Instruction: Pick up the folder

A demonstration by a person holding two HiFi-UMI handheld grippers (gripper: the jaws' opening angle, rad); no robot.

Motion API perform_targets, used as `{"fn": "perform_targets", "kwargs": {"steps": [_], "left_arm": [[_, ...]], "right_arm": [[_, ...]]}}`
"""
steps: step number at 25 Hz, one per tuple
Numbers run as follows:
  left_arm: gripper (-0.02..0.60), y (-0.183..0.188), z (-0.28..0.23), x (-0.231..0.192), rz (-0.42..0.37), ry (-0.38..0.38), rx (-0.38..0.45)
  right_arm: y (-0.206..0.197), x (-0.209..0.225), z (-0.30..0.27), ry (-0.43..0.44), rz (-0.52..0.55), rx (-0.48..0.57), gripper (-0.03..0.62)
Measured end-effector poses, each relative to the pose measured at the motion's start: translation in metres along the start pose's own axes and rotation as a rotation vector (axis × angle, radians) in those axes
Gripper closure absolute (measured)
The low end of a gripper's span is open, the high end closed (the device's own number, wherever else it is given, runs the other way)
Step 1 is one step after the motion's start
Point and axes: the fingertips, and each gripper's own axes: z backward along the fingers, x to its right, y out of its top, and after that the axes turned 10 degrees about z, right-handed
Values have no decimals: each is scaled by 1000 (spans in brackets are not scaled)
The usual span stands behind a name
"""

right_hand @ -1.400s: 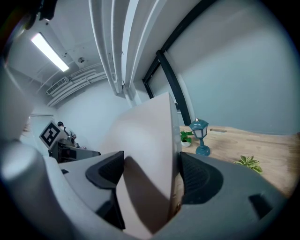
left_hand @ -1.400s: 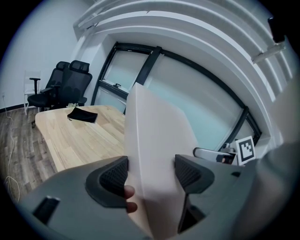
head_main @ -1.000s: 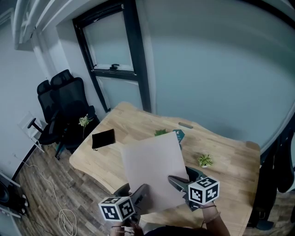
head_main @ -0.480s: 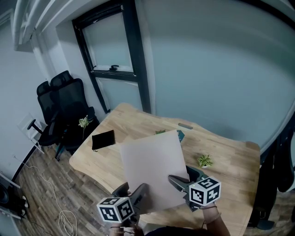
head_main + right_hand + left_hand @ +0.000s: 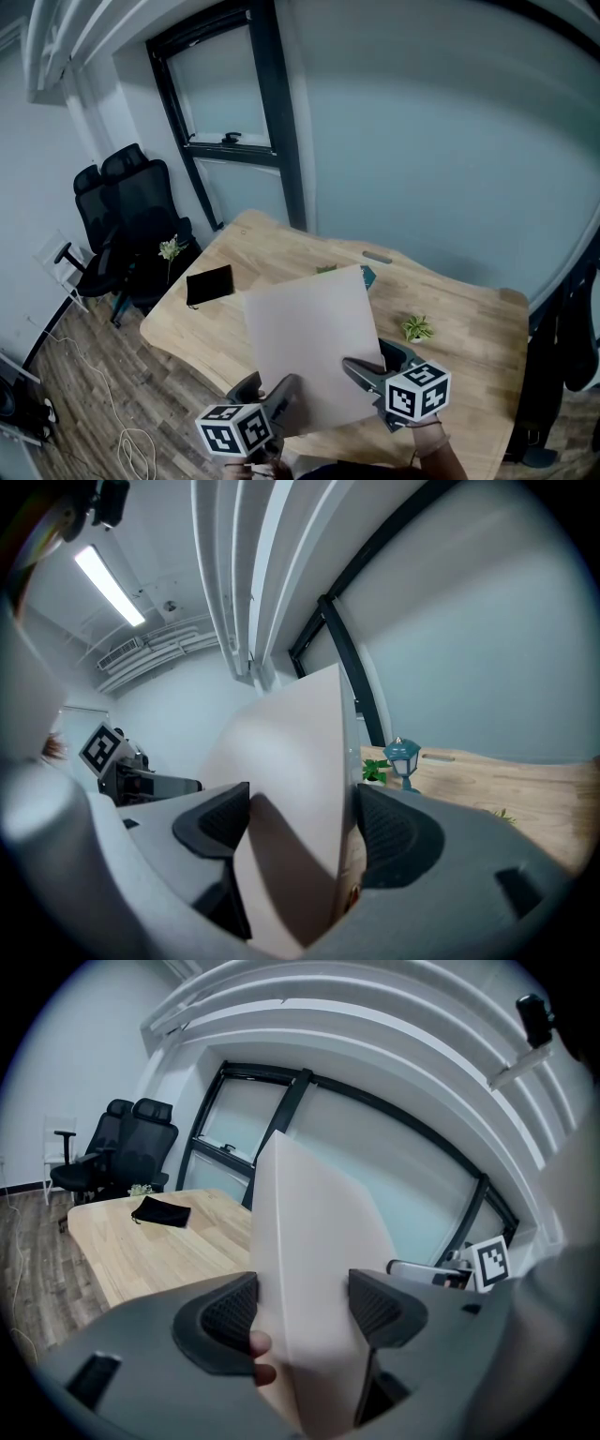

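Left claw (image 5: 270, 392) and right claw (image 5: 367, 368) each grip the near edge of the pale folder (image 5: 309, 342), which hangs tilted above the worktop (image 5: 272, 251), long axis pointing away.

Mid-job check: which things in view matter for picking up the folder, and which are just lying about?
Part of the job:
- folder, held up off the table
- left hand-held gripper, shut on it
- right hand-held gripper, shut on it

Just lying about:
- black pouch
- teal lantern
- small plant
- office chairs, beside the table
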Motion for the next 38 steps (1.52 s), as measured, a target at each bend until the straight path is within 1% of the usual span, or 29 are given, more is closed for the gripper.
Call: {"fn": "perform_targets", "kwargs": {"steps": [38], "left_arm": [[291, 1, -5, -6, 22, -10, -9]], "right_arm": [[-4, 3, -5, -20, 0, -20, 238]]}}
